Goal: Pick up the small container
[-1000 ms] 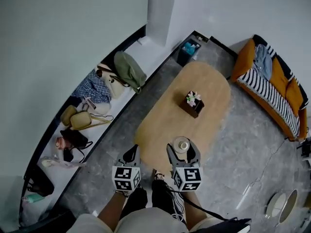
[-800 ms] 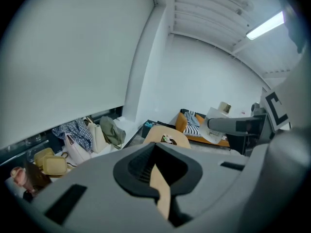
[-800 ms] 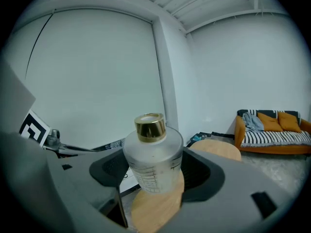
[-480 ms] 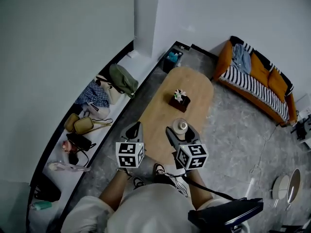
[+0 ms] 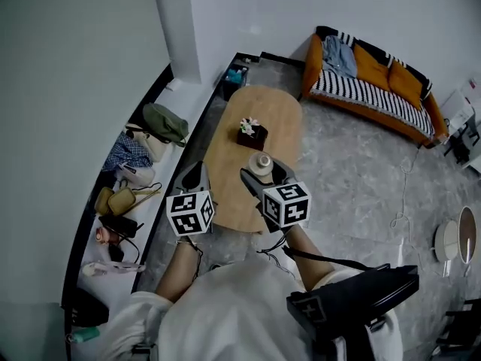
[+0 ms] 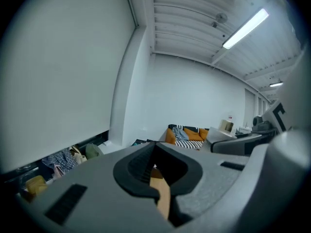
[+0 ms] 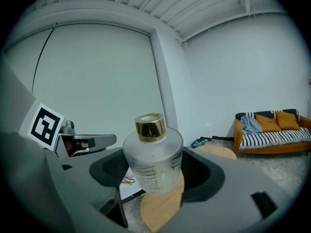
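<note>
The small container is a frosted bottle (image 7: 153, 161) with a gold cap, and my right gripper (image 7: 155, 176) is shut on its body. It hangs above the oval wooden table (image 7: 160, 210). In the head view the bottle (image 5: 261, 162) sits between the right gripper's (image 5: 263, 173) fingers, over the near half of the table (image 5: 225, 179). My left gripper (image 5: 197, 177) is held level beside it on the left, over the table's near left edge. In the left gripper view the left gripper (image 6: 155, 171) holds nothing; its jaws stand together, with a sliver of table (image 6: 163, 195) showing between them.
A dark box with flowers (image 5: 252, 132) stands mid-table. An orange sofa (image 5: 368, 81) with a striped throw lines the far wall. Bags (image 5: 124, 194) and a green hat (image 5: 165, 122) lie on the ledge at left. A blue bin (image 5: 235, 75) stands beyond the table.
The view has risen and swung, so the table now looks smaller and farther. Both grippers have come up, and the bottle has risen with the right gripper.
</note>
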Demonstrator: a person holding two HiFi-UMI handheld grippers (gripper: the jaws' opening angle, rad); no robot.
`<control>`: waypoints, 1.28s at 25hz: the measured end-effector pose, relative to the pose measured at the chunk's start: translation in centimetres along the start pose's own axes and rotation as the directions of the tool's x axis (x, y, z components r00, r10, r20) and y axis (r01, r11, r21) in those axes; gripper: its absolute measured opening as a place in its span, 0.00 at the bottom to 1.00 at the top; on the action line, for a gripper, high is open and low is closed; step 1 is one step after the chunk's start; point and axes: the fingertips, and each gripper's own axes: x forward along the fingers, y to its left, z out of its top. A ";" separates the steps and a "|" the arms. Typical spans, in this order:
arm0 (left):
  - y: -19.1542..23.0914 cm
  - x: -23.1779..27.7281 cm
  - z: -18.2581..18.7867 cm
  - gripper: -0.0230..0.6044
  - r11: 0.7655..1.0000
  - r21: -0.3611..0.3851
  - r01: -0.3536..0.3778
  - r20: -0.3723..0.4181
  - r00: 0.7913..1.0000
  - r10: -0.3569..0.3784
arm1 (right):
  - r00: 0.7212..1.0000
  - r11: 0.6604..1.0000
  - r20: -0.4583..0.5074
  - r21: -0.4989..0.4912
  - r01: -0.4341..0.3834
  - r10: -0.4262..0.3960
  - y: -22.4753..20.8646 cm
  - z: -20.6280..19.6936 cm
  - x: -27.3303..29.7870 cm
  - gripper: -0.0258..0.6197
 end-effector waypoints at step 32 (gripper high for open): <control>-4.1 -1.1 0.0 0.05 0.999 0.022 -0.030 -0.009 1.000 0.030 | 0.999 0.999 0.019 0.000 -0.044 0.044 -1.8 0.7 -2.8 0.55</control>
